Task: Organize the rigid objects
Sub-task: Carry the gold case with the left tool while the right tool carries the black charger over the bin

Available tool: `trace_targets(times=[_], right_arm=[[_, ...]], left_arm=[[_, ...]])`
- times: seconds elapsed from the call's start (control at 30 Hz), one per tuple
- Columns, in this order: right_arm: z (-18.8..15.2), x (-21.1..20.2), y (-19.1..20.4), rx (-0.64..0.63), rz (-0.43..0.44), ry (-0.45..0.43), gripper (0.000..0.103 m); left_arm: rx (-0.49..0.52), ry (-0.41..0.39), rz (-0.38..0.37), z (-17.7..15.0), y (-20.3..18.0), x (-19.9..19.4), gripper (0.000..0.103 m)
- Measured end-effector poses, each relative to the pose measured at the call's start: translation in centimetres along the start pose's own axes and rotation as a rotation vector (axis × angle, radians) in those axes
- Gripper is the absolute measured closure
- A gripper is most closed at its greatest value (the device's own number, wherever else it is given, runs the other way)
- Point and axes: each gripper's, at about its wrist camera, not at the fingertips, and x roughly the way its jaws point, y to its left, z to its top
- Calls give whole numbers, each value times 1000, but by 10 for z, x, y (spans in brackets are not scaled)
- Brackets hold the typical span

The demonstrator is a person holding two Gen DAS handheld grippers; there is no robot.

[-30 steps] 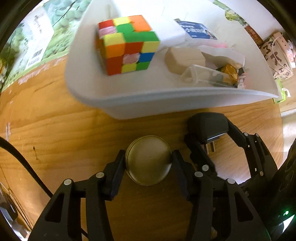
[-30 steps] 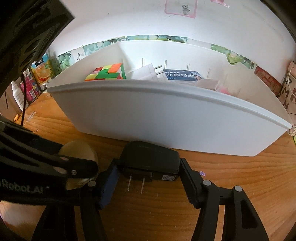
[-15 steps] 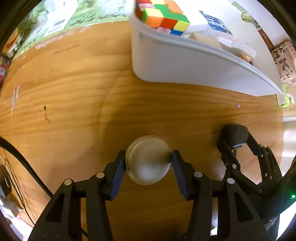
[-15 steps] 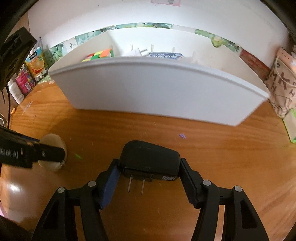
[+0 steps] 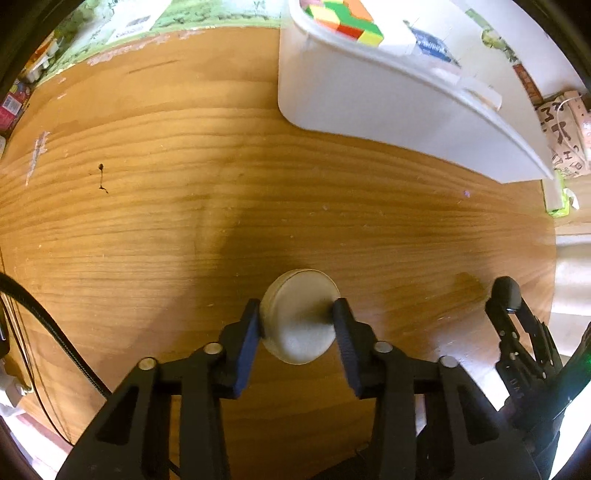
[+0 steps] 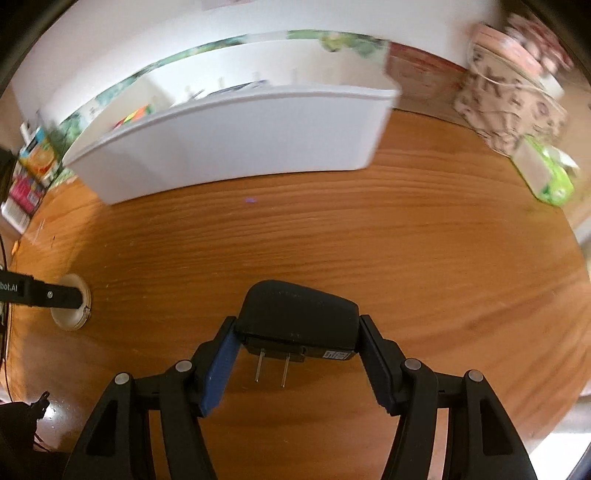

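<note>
Metal round tin (image 5: 299, 321) clamped at rim edges by L gripper (image 5: 297, 325), near table centre; looks rigid, light, slick. R gripper (image 6: 297, 343) grips black plug adapter (image 6: 297, 319) by flat sides. White bin (image 5: 388, 99) far.

Warm dim light, fisheye-bent edges, motion blur in right view

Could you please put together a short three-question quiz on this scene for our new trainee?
1. True or false: the left gripper holds a round tin.
2. What does the right gripper hold: A a cube, B a black plug adapter, C nothing?
3. Fill in: the colourful puzzle cube lies inside the white ____.

Key: 1 true; 2 B; 3 bin.
</note>
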Motion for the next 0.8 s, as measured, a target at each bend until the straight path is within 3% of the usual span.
trace_targets(times=[0.33,0.57,0.73,0.8], right_arm=[[18,-40,-34,-33,-32,-65,39],[31,-57,-34,-74,-13,-106,39],[35,-59,-30,-101,17,-114,39],[35,-60,-29,-108,29,-116,39]], left_arm=[[-95,-13,-21,4,16,3,65],[-137,-20,27,7,14,15,58],[-157,2,92,8,8,27,37],[-156,1,111,12,12,36,35]])
